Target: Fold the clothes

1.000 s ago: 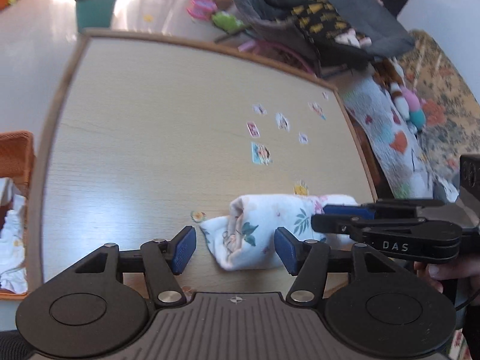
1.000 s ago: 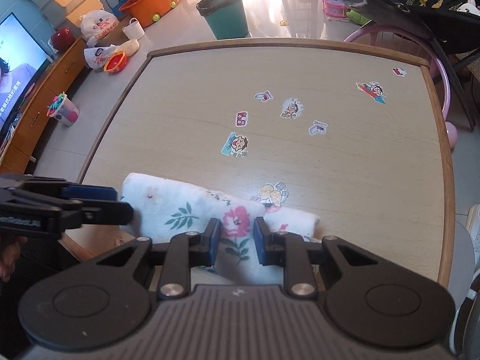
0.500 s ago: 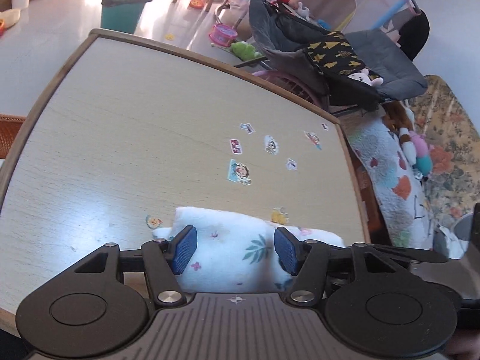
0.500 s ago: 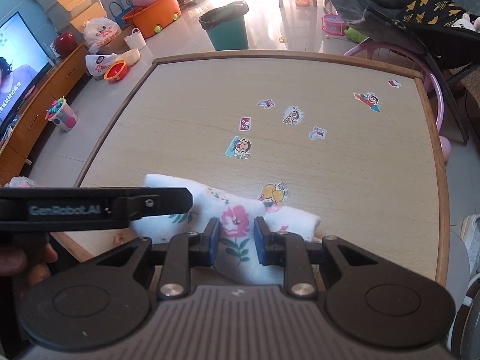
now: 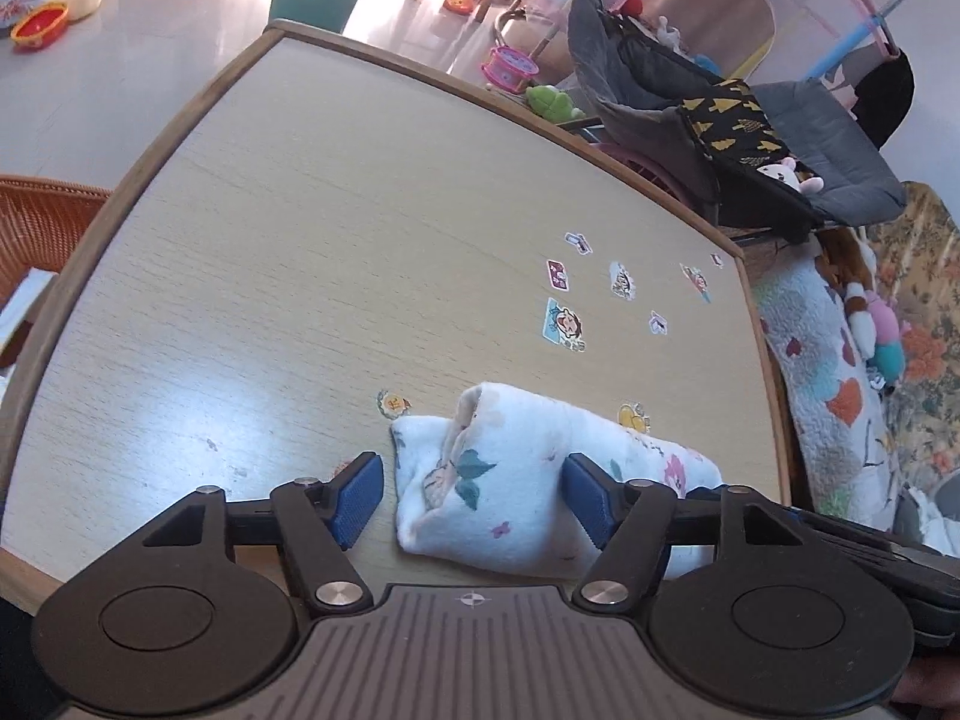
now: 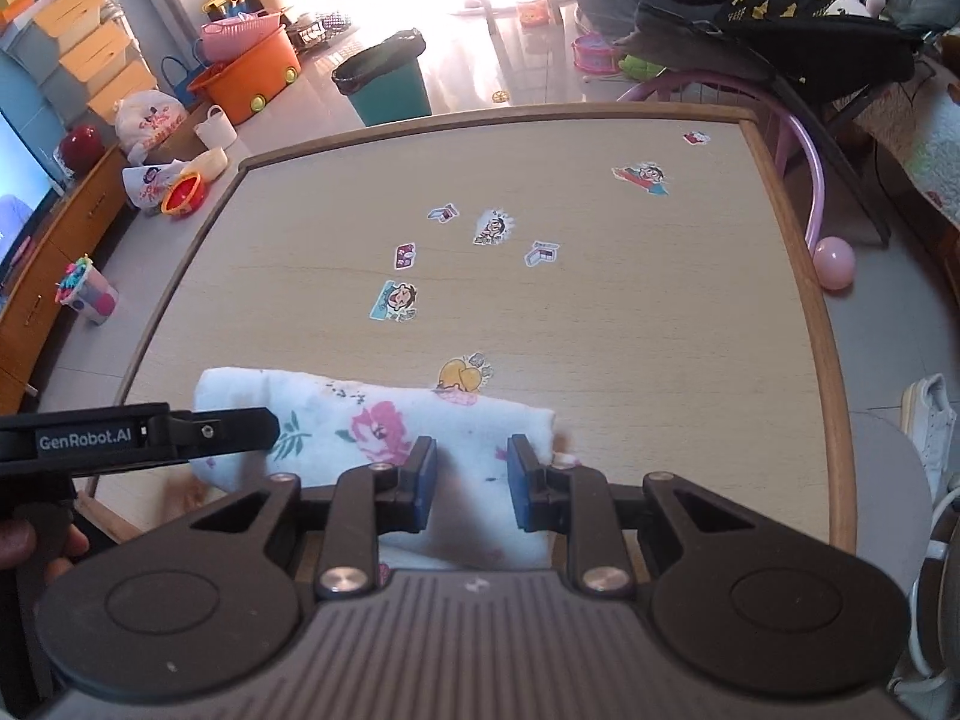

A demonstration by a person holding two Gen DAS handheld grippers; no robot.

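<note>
Folded floral cloth (image 5: 528,480) is laid on the wooden counter (image 5: 300,276) near its front edge, toward the right corner. Left gripper (image 5: 474,495) fingers are held wide apart w/ cloth end between, not pinched. Right gripper (image 6: 467,483) fingers are parted approx. halfway over cloth's right part, nothing clamped. Stickers (image 6: 393,300) are seen mid-counter.

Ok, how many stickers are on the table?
9 stickers: seven scattered mid-table toward the far right corner, two at the folded cloth's far edge; the cloth may hide more.
</note>
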